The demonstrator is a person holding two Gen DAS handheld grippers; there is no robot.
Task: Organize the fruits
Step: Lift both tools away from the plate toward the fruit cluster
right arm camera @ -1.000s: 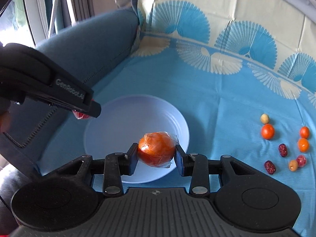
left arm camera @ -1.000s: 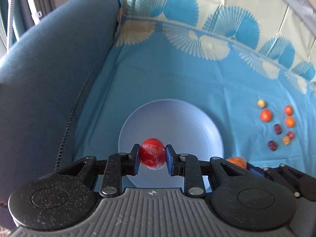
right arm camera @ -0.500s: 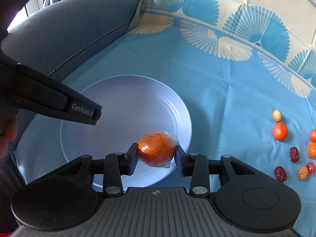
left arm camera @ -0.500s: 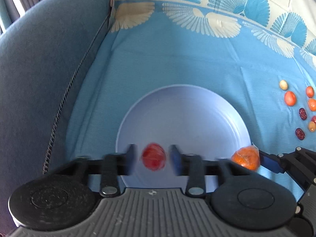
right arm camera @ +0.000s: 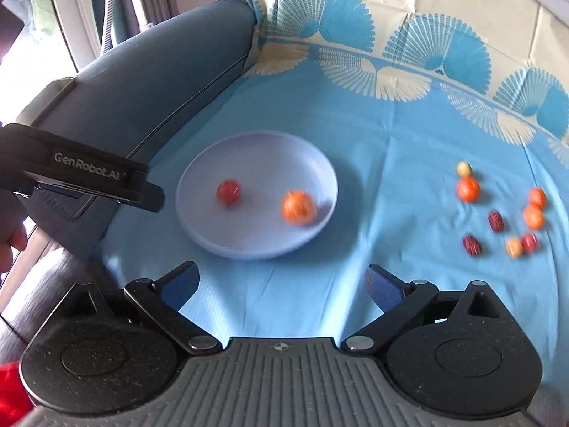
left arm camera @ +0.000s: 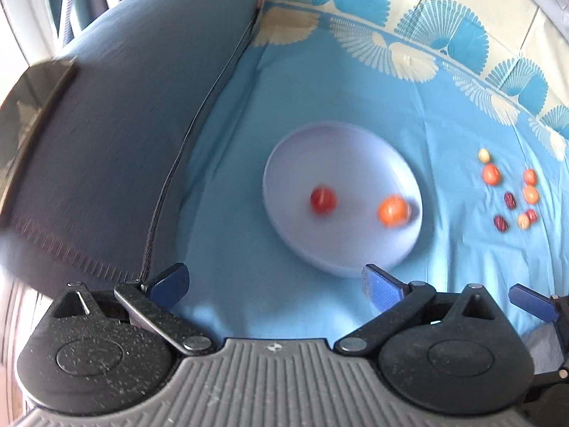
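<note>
So there's a small red round fruit sitting near the middle of the pale lavender round plate, and a bigger orange round fruit beside it, closer to the plate's right rim. They aren't touching each other. Both look a bit blurry.

The left gripper is above the cloth on the near side of the plate, jaws spread wide, nothing in them, well clear of both fruits. Same deal with the right gripper: wide apart, empty, the plate sitting ahead of it and a bit to the left.

Off to the right on the light blue tablecloth is a loose cluster of small orange, dark red and yellowish fruits, well apart from the plate. A dark blue padded sofa arm runs along the left edge.
</note>
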